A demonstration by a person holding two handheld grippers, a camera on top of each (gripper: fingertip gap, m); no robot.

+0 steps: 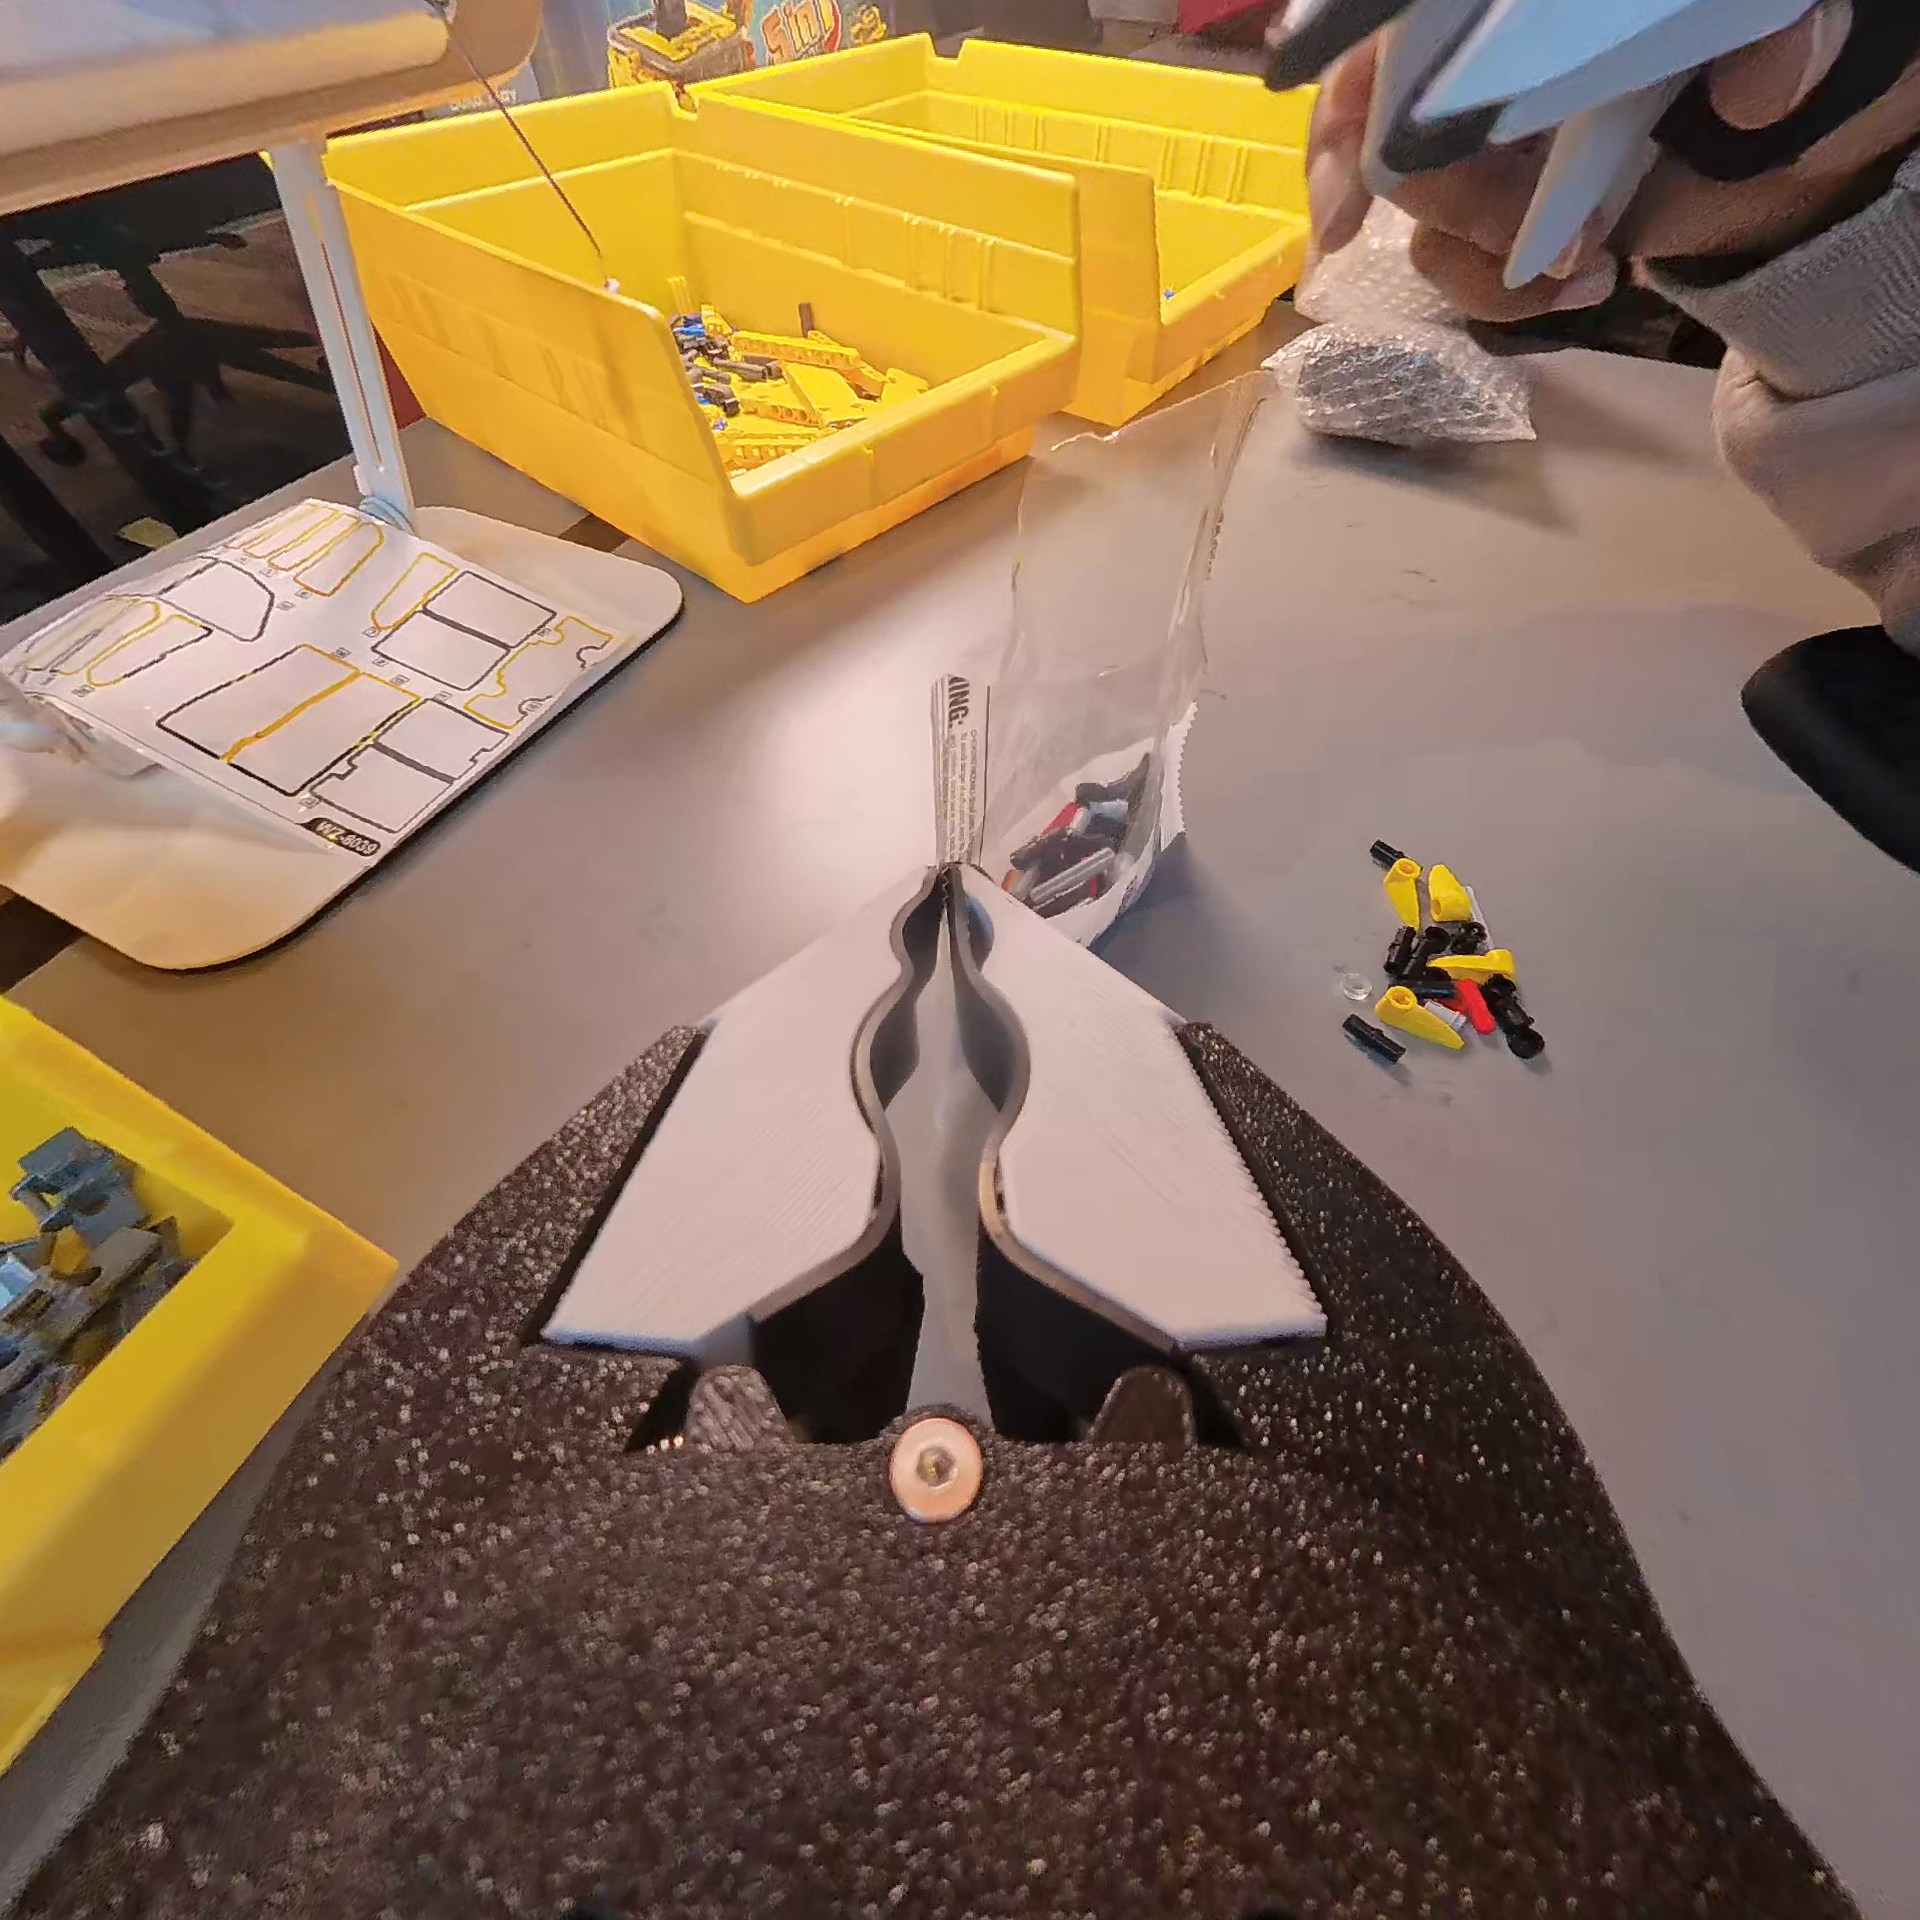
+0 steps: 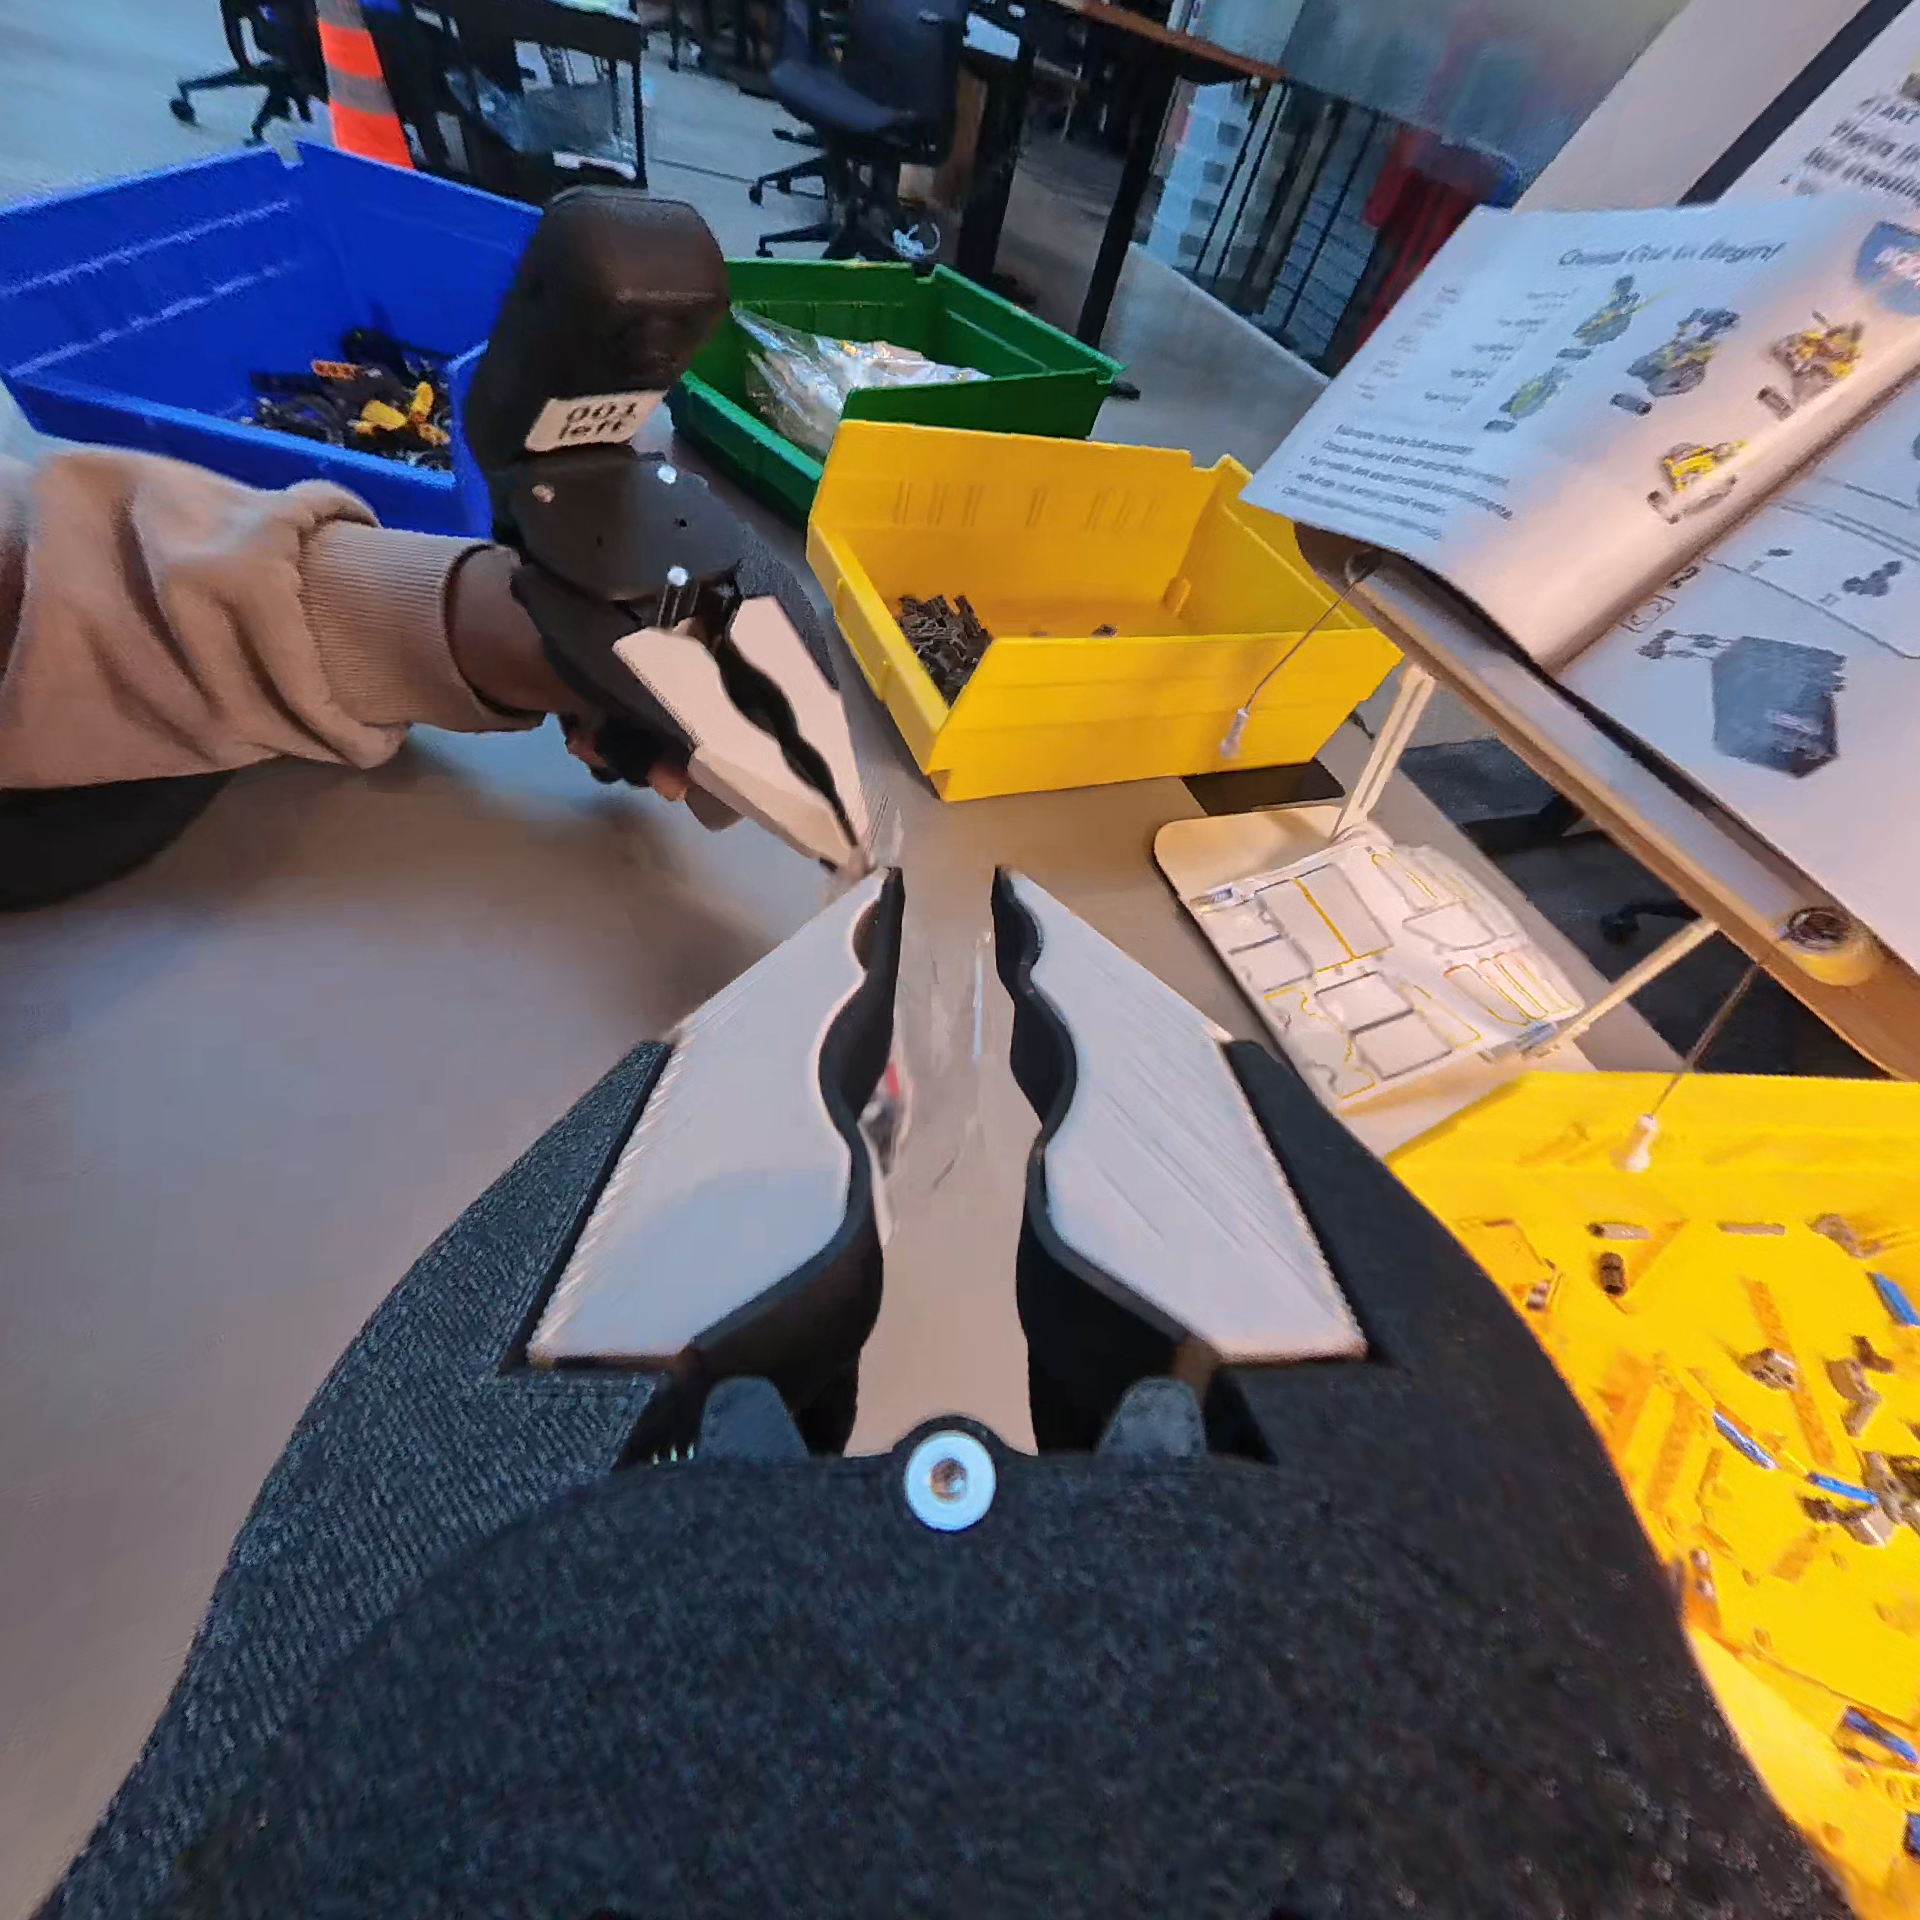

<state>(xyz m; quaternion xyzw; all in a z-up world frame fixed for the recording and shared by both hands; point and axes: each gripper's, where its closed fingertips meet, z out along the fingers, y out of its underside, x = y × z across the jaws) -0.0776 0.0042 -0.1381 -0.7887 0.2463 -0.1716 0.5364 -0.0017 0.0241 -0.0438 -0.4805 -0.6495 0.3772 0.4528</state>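
My left gripper (image 1: pixel 948 878) is shut on the lower corner of a clear plastic bag (image 1: pixel 1112 623) that stands up from the grey table. Small black, red and grey pieces (image 1: pixel 1081 831) lie in the bag's bottom. A loose pile of yellow, black and red pieces (image 1: pixel 1444 966) lies on the table to the right of it. My right gripper (image 2: pixel 945 883) is open with a narrow gap and empty, held above the bag (image 2: pixel 940 1039), which shows through the gap. It appears blurred at the top right of the left wrist view (image 1: pixel 1527 156). The left gripper (image 2: pixel 857 857) sits just ahead of its tips.
Two yellow bins (image 1: pixel 582 343) (image 1: pixel 1195 208) stand behind the bag, and another (image 1: pixel 208 1351) stands at the near left. A sticker sheet (image 1: pixel 312 665) lies on a stand's base. A bubble-wrap packet (image 1: pixel 1403 384) lies at the far right. Blue (image 2: pixel 156 260) and green (image 2: pixel 935 312) bins and an open booklet (image 2: pixel 1610 364) show in the right wrist view. One gripper's finger ends stand about 12 centimetres off the other's.
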